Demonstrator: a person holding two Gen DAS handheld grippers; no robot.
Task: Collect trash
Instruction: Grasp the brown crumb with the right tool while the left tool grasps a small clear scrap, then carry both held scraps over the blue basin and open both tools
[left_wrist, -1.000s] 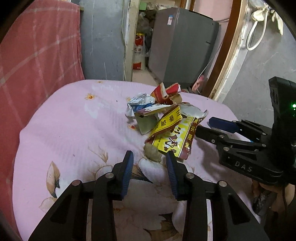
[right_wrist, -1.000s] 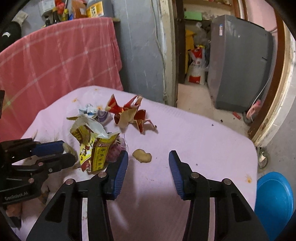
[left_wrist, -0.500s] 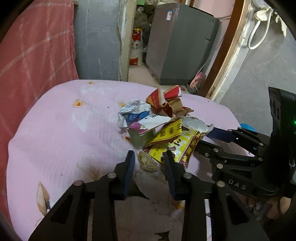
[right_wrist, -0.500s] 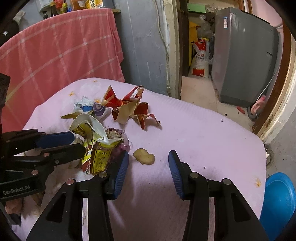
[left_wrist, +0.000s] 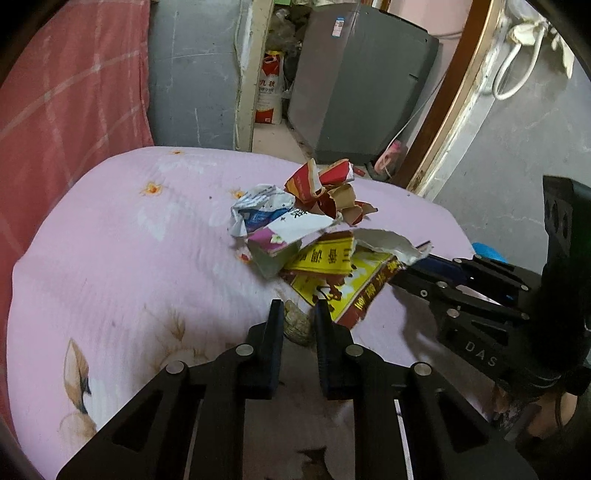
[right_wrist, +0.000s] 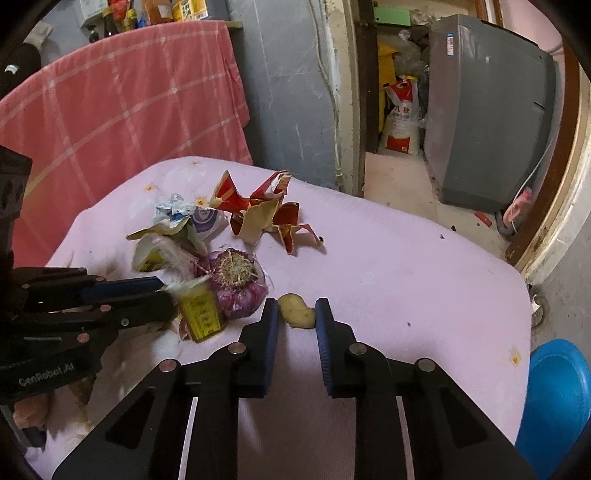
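Observation:
A trash pile lies on the pink flowered sheet (left_wrist: 129, 258): a torn red carton (left_wrist: 325, 184), a white-blue wrapper (left_wrist: 258, 210), a purple-white carton (left_wrist: 280, 240) and a yellow wrapper (left_wrist: 343, 273). My left gripper (left_wrist: 298, 319) points down at the pile's near edge. Its jaws are closing, and the pads touch a brown lump (left_wrist: 295, 326) between them. In the right wrist view a purple netted onion (right_wrist: 236, 280) sits beside the yellow wrapper (right_wrist: 199, 314). My right gripper (right_wrist: 296, 314) is shut on a pale yellow lump (right_wrist: 297, 312). The left gripper (right_wrist: 162, 291) reaches in from the left.
A blue basin (right_wrist: 554, 398) stands on the floor past the sheet's right edge. A red checked cloth (right_wrist: 129, 110) hangs behind. A grey appliance (right_wrist: 487, 110) and a sack (right_wrist: 402, 125) fill the doorway. The right gripper (left_wrist: 421, 273) crosses the left wrist view.
Both grippers have closed, the left onto the brown lump and the right onto the pale yellow lump. The yellow wrapper has shifted, so the netted onion shows more.

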